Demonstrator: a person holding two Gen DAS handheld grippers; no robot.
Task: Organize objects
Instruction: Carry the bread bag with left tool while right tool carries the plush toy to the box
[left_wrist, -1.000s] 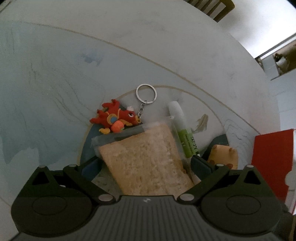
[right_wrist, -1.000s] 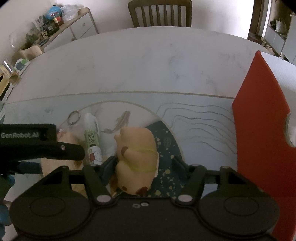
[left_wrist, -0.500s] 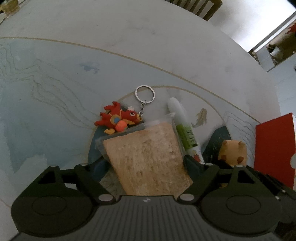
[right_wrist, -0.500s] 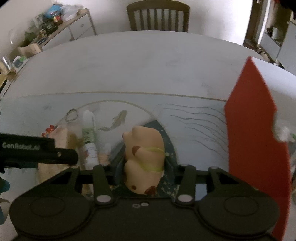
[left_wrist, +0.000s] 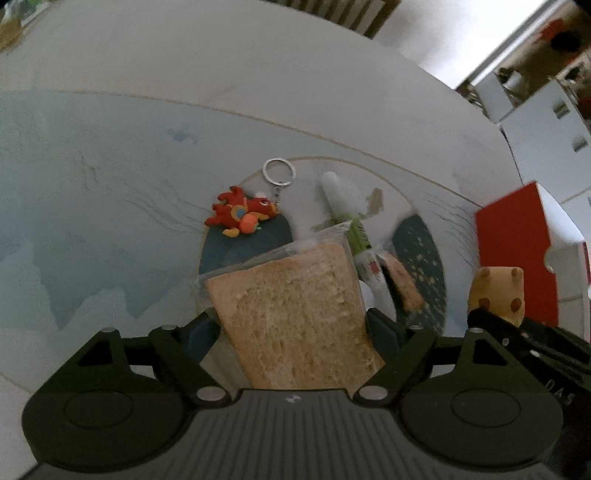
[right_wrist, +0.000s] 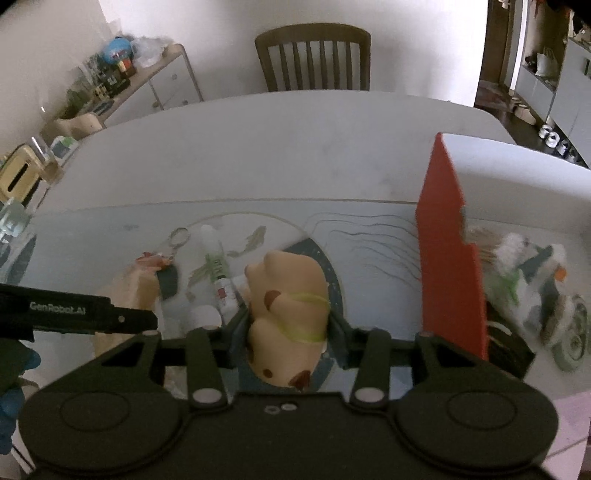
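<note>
Bread (left_wrist: 299, 317) pinched in L gripper (left_wrist: 291, 328), toy (right_wrist: 286, 314) in R gripper (right_wrist: 288, 325); box (right_wrist: 448, 266) at 3 o'clock part-filled. Keychain (left_wrist: 243, 214), tube (left_wrist: 351, 221) left on mat.

A: Left gripper (left_wrist: 291, 328) — how's it look?
B: Matte black, ribbed grey deck, 2 round discs, silver screws, blue-grey pads (left_wrist: 382, 330).
A: Right gripper (right_wrist: 286, 321)?
B: Same build, 2 small holes mid-body. White "GenRobot.AI" lettering on the left unit's side; blue glove (right_wrist: 11, 398) behind it.
</note>
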